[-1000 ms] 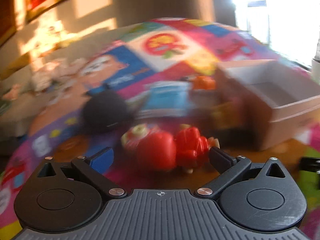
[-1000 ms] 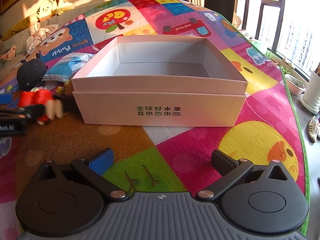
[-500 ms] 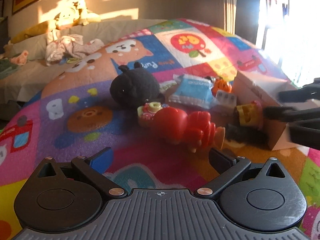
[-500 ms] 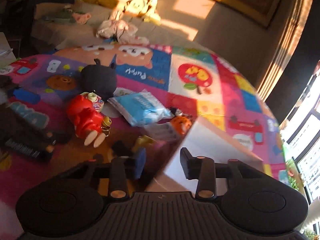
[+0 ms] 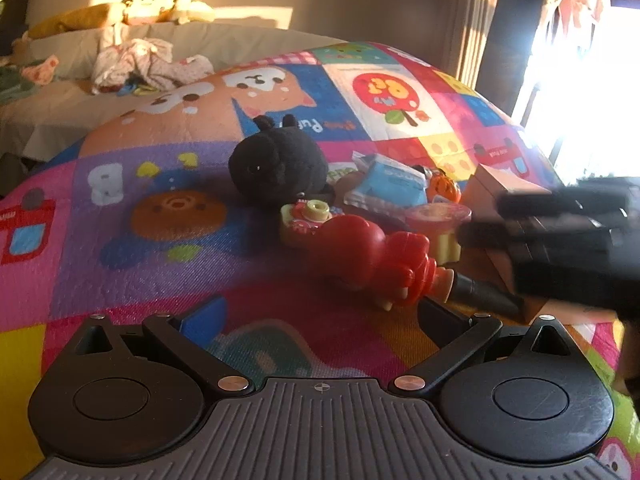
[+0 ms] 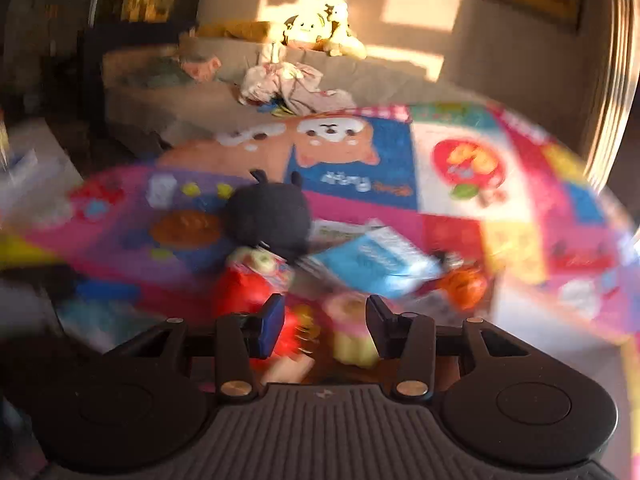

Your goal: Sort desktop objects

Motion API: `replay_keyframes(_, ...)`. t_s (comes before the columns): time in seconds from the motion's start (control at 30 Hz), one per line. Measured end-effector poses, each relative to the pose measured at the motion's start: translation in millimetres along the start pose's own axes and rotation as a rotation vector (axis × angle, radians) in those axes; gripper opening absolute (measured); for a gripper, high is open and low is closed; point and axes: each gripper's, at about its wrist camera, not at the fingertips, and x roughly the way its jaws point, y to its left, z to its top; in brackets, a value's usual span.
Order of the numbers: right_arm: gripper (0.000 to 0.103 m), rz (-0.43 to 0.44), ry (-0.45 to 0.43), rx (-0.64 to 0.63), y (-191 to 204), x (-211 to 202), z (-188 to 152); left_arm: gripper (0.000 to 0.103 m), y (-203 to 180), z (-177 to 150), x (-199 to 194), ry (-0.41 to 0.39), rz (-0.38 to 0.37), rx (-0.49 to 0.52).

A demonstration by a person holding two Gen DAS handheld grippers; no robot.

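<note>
- Opening back up a touch, the right gripper's (image 6: 325, 320) jaws sit at a narrow gap. A pink-lidded cup (image 6: 352, 332) is in between them, but the pads don't look like they're pressing on it. The shot is pretty blurry.
- Left gripper (image 5: 320, 312) has its jaws spread wide with nothing in them, hovering just short of the red toy (image 5: 360, 248).
- What's changed: a second ago the right one was wide open and staring into the empty box. Now it has swung round onto the toy pile and narrowed right down. I read that as lining up the first pick, with nothing sorted yet.
- The left view was a smeary mess a second ago and is sharp now, so that hand has settled.
- Head count on the play mat (image 5: 160, 280):
  - one red toy, lying on its side
  - one black plush (image 5: 276, 168) behind it
  - one little toy with a green knob (image 5: 308, 216) touching the red one
  - one blue packet (image 5: 388, 184)
  - one orange toy (image 5: 444, 188) beside the packet
  - one cup
- One box (image 5: 504, 188) sits just right of the pile, mostly hidden behind the right gripper.
</note>
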Motion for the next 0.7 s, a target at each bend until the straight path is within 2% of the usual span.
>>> replay_keyframes(0.1,0.036,-0.042,0.074,-0.081,3.6,-1.8,-15.3,0.103,3.9,0.7,0.9,0.0,0.002,-0.029)
replay_keyframes(0.2,0.035,-0.043,0.145,-0.104,-0.7,6.5,-26.8,0.103,8.3,1.6,2.2,0.004,0.001,-0.057)
replay_keyframes(0.37,0.035,0.007,0.196,-0.103,-3.9,34.8,-25.3,0.103,12.9,1.6,1.2,-0.003,-0.002,-0.086)
replay_keyframes(0.43,0.03,0.028,0.211,-0.096,-4.0,44.2,-24.8,0.103,14.5,1.9,1.2,-0.003,-0.006,-0.096)
replay_keyframes(0.5,0.029,0.044,0.22,-0.062,-6.8,44.6,-22.6,0.103,15.7,1.8,1.0,-0.004,-0.01,-0.106)
replay_keyframes(0.7,0.03,0.222,0.235,0.09,-18.3,-1.2,-28.1,0.103,15.7,1.8,1.1,-0.004,-0.005,-0.106)
